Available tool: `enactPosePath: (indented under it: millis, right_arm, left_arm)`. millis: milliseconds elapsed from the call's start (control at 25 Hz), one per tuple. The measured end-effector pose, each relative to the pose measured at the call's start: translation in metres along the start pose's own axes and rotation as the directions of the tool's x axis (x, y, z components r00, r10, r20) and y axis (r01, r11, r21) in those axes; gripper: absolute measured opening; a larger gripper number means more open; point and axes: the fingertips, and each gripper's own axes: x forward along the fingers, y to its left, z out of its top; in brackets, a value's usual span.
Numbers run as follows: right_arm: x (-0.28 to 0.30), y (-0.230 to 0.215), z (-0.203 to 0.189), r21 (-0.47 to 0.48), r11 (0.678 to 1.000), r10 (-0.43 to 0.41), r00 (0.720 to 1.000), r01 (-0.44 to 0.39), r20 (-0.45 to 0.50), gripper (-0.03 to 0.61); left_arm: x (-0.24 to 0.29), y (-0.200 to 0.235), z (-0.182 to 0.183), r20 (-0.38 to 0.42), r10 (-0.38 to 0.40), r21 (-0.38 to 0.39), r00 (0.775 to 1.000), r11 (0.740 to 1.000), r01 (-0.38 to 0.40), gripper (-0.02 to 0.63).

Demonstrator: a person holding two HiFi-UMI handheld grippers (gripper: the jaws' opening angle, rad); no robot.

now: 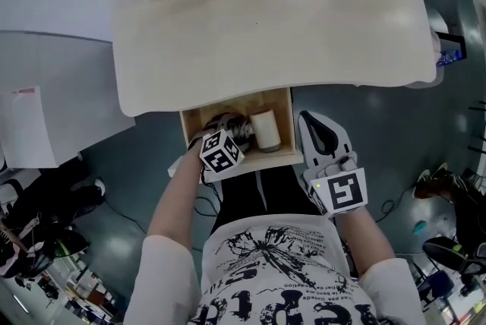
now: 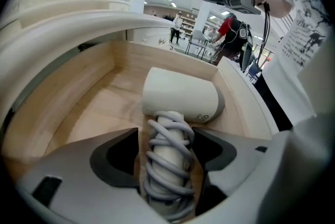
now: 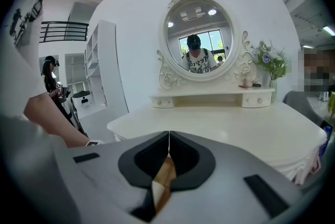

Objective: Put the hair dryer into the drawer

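Note:
The wooden drawer (image 1: 285,118) stands pulled out below the white dressing table (image 1: 266,27). Inside it lies the white hair dryer (image 1: 266,130), its handle wound round with grey cord (image 2: 167,165) and its barrel (image 2: 180,96) lying across the drawer floor. My left gripper (image 1: 225,135) reaches down into the drawer. Its jaws stand wide on either side of the corded handle (image 2: 166,139), and I see no pad pressing on it. My right gripper (image 1: 310,120) hovers just right of the drawer, shut with its tips together (image 3: 168,136) and nothing in it.
The drawer's side walls (image 2: 78,87) close in on both sides of the left gripper. The table top (image 3: 235,123) overhangs the drawer's back half. An oval mirror (image 3: 199,40) and flowers (image 3: 269,58) stand at the table's back. A white cabinet (image 1: 45,103) is at left.

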Motion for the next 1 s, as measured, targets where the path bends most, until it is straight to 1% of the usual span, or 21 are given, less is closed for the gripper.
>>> enactPosePath:
  millis: [120, 200, 240, 280, 320, 360, 400, 480, 520, 640, 760, 800, 880, 1000]
  right_arm:
    - [0.001, 0.005, 0.005, 0.005, 1.000, 0.007, 1.000, -0.007, 0.008, 0.018]
    - [0.002, 0.009, 0.010, 0.000, 1.000, 0.016, 1.000, -0.016, 0.010, 0.018]
    - [0.001, 0.011, 0.013, -0.006, 1.000, 0.020, 1.000, -0.020, 0.011, 0.018]
    - [0.000, 0.013, 0.016, -0.012, 1.000, 0.023, 1.000, -0.023, 0.012, 0.018]
    - [-0.003, 0.016, 0.020, -0.018, 1.000, 0.025, 1.000, -0.025, 0.016, 0.018]
    - [-0.005, 0.020, 0.024, -0.022, 0.999, 0.025, 0.999, -0.024, 0.021, 0.018]
    - [-0.008, 0.023, 0.029, -0.024, 0.999, 0.023, 0.999, -0.023, 0.027, 0.018]
    - [-0.013, 0.030, 0.039, -0.030, 0.999, 0.022, 0.999, -0.021, 0.042, 0.018]
    - [-0.015, 0.033, 0.044, -0.038, 0.999, 0.026, 0.998, -0.024, 0.050, 0.018]
    - [-0.020, 0.044, 0.061, -0.059, 0.998, 0.037, 0.997, -0.033, 0.074, 0.018]
    - [-0.028, 0.059, 0.076, -0.068, 0.997, 0.049, 0.993, -0.042, 0.103, 0.018]
    - [-0.030, 0.065, 0.082, -0.075, 0.996, 0.057, 0.992, -0.048, 0.115, 0.018]
    - [-0.035, 0.076, 0.094, -0.087, 0.995, 0.069, 0.987, -0.057, 0.143, 0.017]
    - [-0.040, 0.090, 0.113, -0.117, 0.991, 0.090, 0.978, -0.068, 0.186, 0.017]
  left_arm:
    - [-0.014, 0.005, 0.011, 0.056, 0.030, -0.026, 0.998, 0.999, -0.028, 0.302]
    - [-0.030, 0.010, 0.025, 0.128, 0.069, -0.049, 0.989, 0.997, -0.063, 0.302]
    - [-0.040, 0.012, 0.034, 0.165, 0.095, -0.063, 0.982, 0.994, -0.085, 0.297]
    - [-0.052, 0.014, 0.042, 0.200, 0.124, -0.078, 0.972, 0.991, -0.111, 0.252]
    - [-0.065, 0.015, 0.049, 0.233, 0.159, -0.094, 0.960, 0.986, -0.140, 0.190]
    - [-0.079, 0.016, 0.057, 0.263, 0.195, -0.110, 0.945, 0.979, -0.171, 0.124]
    - [-0.093, 0.017, 0.064, 0.291, 0.227, -0.125, 0.929, 0.972, -0.198, 0.074]
    - [-0.120, 0.017, 0.077, 0.347, 0.276, -0.156, 0.896, 0.959, -0.234, 0.035]
    - [-0.133, 0.017, 0.084, 0.374, 0.296, -0.172, 0.879, 0.954, -0.248, 0.031]
    - [-0.175, 0.016, 0.102, 0.446, 0.367, -0.200, 0.817, 0.930, -0.308, 0.021]
    - [-0.220, 0.012, 0.114, 0.490, 0.452, -0.209, 0.746, 0.891, -0.403, 0.020]
    - [-0.236, 0.010, 0.117, 0.505, 0.480, -0.224, 0.717, 0.875, -0.429, 0.020]
    - [-0.268, 0.006, 0.119, 0.535, 0.535, -0.277, 0.654, 0.842, -0.463, 0.020]
    - [-0.318, 0.005, 0.119, 0.571, 0.615, -0.365, 0.544, 0.784, -0.502, 0.020]
